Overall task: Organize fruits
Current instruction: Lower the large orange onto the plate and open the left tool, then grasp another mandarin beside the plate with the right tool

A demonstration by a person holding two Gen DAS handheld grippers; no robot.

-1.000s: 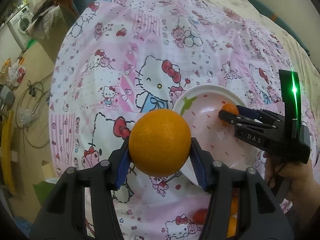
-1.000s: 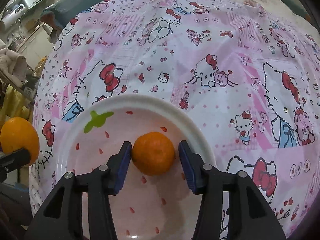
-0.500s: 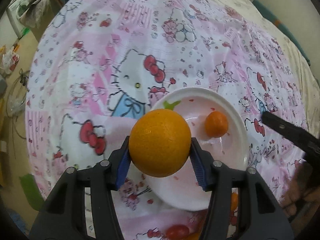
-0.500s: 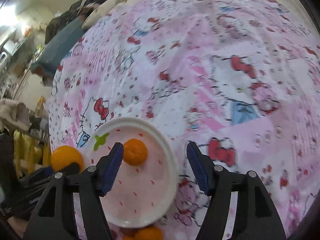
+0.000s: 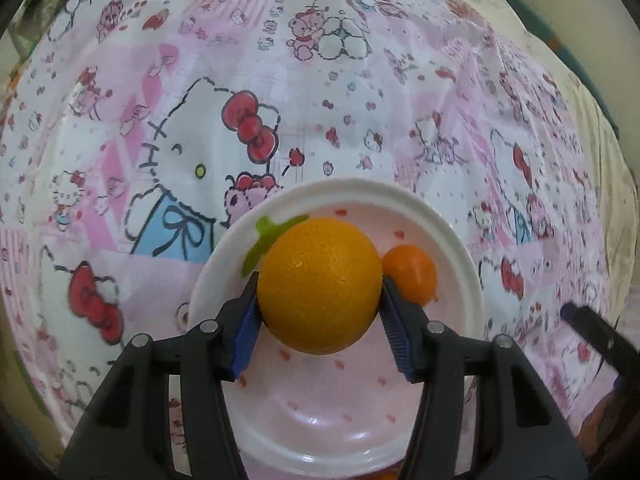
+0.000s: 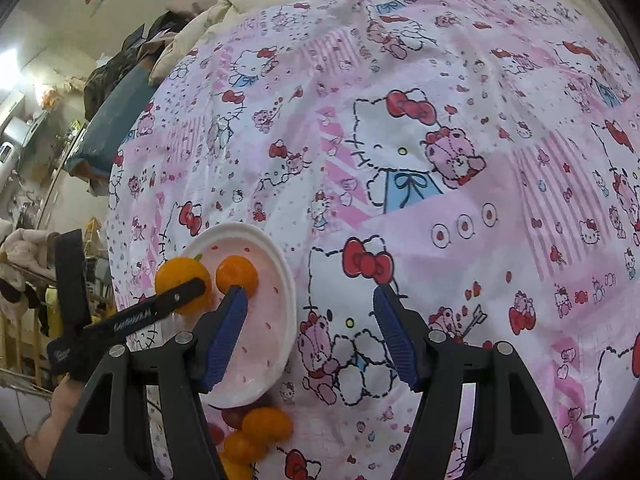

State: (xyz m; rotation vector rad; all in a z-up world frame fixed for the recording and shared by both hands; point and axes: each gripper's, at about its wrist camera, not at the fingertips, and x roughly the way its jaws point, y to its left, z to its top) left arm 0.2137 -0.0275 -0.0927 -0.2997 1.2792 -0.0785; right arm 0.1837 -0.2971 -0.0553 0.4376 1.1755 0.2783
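The pink cartoon-print bedspread (image 6: 460,80) stretches wide and bare beyond the plate (image 5: 448,240) on its far and right sides; its edge drops off past the plate's left. On the plate lies a small tangerine (image 5: 412,276). The left gripper (image 5: 320,316) clamps a large orange (image 5: 320,284) above the plate, just left of the tangerine. The right gripper (image 6: 310,320), off the plate's right rim, has just opened; nothing sits between its jaws. More fruit (image 6: 260,428) lies by the plate's near rim.

The left claw (image 5: 320,316) clamps an orange (image 5: 318,284), while the right claw (image 6: 310,320), apparently empty, has just been opening.
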